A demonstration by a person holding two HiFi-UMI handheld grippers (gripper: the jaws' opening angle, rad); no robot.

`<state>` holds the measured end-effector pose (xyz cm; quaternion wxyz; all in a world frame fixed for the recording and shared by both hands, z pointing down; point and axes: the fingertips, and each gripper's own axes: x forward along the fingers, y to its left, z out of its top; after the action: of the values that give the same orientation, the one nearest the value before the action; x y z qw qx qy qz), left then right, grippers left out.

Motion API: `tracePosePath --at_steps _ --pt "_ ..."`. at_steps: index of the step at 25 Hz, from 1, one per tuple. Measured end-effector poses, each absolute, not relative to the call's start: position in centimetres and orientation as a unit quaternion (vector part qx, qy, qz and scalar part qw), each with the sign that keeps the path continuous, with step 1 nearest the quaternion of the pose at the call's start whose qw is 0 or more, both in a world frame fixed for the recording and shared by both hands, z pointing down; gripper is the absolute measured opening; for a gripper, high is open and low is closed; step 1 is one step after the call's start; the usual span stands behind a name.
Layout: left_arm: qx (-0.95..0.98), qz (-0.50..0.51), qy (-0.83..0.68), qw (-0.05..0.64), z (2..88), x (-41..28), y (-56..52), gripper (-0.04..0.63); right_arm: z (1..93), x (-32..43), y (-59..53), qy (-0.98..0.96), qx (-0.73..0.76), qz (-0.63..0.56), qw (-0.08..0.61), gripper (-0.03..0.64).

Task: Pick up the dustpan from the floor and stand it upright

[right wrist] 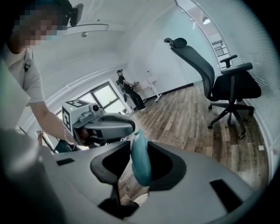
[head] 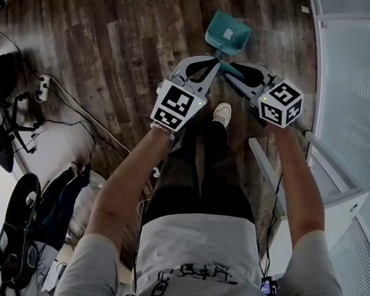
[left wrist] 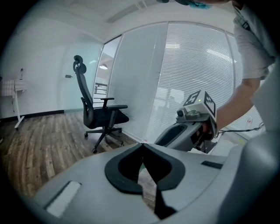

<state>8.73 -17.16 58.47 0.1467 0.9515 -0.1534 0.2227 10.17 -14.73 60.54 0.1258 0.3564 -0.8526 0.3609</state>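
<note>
The teal dustpan (head: pixel 228 33) rests on the wood floor ahead of my feet, and its handle (head: pixel 226 67) rises toward both grippers. In the right gripper view the teal handle (right wrist: pixel 141 157) stands between the jaws of my right gripper (right wrist: pixel 139 151), with a gap showing on its left side, so the jaws are open around it. In the head view my right gripper (head: pixel 229 70) sits just right of the handle. My left gripper (head: pixel 216 60) is close on the handle's left. Its fingertips meet in the left gripper view (left wrist: pixel 142 146), with nothing seen between them.
A black office chair (left wrist: pixel 103 116) (right wrist: pixel 227 83) stands by the glass wall with blinds (head: pixel 354 56). A white cabinet (head: pixel 329 180) is at my right. Cables and a power strip (head: pixel 42 88) lie at the left. My shoe (head: pixel 221 112) is just behind the grippers.
</note>
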Motion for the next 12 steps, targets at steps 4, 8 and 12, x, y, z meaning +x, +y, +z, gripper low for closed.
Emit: tracePosePath --at_steps 4,8,12 --pt "0.951 0.228 -0.154 0.139 56.9 8.6 -17.5 0.002 60.3 11.8 -14.8 -0.836 0.392 0.343 0.172 0.115" --pt "0.952 0.220 -0.163 0.140 53.7 8.2 -17.5 0.002 58.7 13.7 -15.0 -0.819 0.436 0.304 0.216 0.121" --pt "0.951 0.204 -0.177 0.152 49.8 7.8 -16.2 0.002 55.3 15.8 -14.5 -0.804 0.478 0.290 0.204 0.121"
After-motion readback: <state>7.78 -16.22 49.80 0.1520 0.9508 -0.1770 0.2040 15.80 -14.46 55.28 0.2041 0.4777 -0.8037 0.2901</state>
